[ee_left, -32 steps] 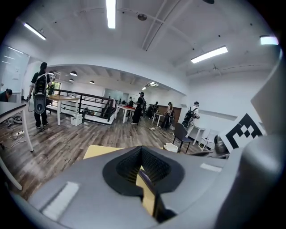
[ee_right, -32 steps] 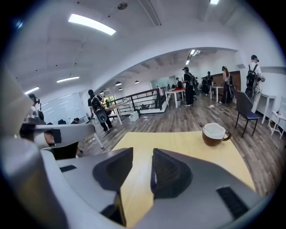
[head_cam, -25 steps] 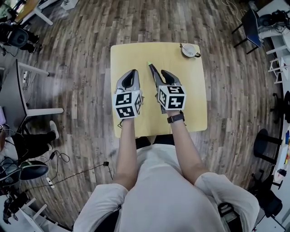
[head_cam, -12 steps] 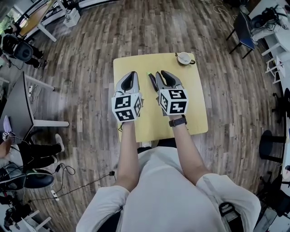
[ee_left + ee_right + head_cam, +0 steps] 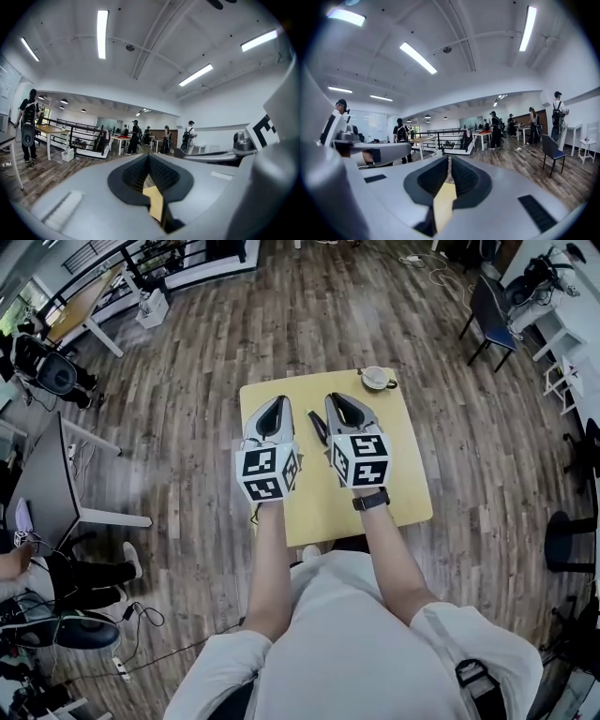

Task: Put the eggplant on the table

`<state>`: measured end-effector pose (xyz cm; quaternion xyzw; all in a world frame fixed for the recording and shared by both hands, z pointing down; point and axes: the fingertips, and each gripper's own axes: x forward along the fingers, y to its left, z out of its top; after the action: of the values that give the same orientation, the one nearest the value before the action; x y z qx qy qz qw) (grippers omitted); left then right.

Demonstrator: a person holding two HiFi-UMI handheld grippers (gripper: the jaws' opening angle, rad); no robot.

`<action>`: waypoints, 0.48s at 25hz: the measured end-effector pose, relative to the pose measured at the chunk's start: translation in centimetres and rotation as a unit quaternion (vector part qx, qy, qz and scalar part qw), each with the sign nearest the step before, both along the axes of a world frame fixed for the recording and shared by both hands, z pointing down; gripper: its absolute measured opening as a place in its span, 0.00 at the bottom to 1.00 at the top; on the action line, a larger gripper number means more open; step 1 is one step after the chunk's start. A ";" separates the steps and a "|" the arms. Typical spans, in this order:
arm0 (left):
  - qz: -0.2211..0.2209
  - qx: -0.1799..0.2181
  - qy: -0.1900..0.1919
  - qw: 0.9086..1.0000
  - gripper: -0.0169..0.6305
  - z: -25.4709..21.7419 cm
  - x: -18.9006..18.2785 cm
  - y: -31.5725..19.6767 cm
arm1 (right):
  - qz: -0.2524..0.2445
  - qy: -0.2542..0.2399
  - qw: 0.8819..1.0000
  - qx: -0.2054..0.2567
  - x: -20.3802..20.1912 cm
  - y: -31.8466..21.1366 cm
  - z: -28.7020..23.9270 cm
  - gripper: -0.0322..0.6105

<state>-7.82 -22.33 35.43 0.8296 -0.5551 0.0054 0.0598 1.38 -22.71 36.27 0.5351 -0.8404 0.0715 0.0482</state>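
Observation:
A dark purple eggplant (image 5: 317,427) lies on the small yellow table (image 5: 394,474), in the strip between my two grippers and partly hidden by the right one. Both grippers are held side by side above the table, pointing level and away from me. My left gripper (image 5: 275,402) has its jaws together with nothing in them. My right gripper (image 5: 337,399) is closing, and nothing is between its jaws. In the left gripper view (image 5: 148,157) and the right gripper view (image 5: 449,158) the dark pads meet, with only a sliver of table below them.
A white cup (image 5: 376,378) stands at the table's far right corner. Wooden floor surrounds the table. A blue chair (image 5: 489,304) stands at the far right and desks (image 5: 47,484) at the left. Several people stand far off across the room (image 5: 493,129).
Both grippers have risen from the table. The right jaws, open beside the eggplant a second ago, have come together. The eggplant stays on the table.

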 end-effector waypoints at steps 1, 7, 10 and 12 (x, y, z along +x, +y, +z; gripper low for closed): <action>0.002 0.005 0.000 1.000 0.04 -0.4 0.0 0.2 | 0.001 0.000 1.000 0.005 -0.1 0.2 -0.5 0.09; 0.006 0.030 -0.002 1.000 0.04 -2.9 -0.7 1.0 | 0.010 -0.001 0.999 0.036 -0.3 1.2 -3.2 0.08; 0.004 0.041 -0.002 0.999 0.04 -3.9 -1.4 1.6 | 0.014 -0.002 0.999 0.048 -0.3 1.8 -4.3 0.07; 0.002 0.047 -0.005 0.999 0.04 -4.6 -1.7 1.9 | 0.017 -0.004 0.998 0.057 -0.2 2.2 -5.0 0.07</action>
<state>-9.54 -20.39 30.82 0.8323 -0.5538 -0.0165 0.0174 1.15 -20.55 31.27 0.5512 -0.8338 0.0265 0.0127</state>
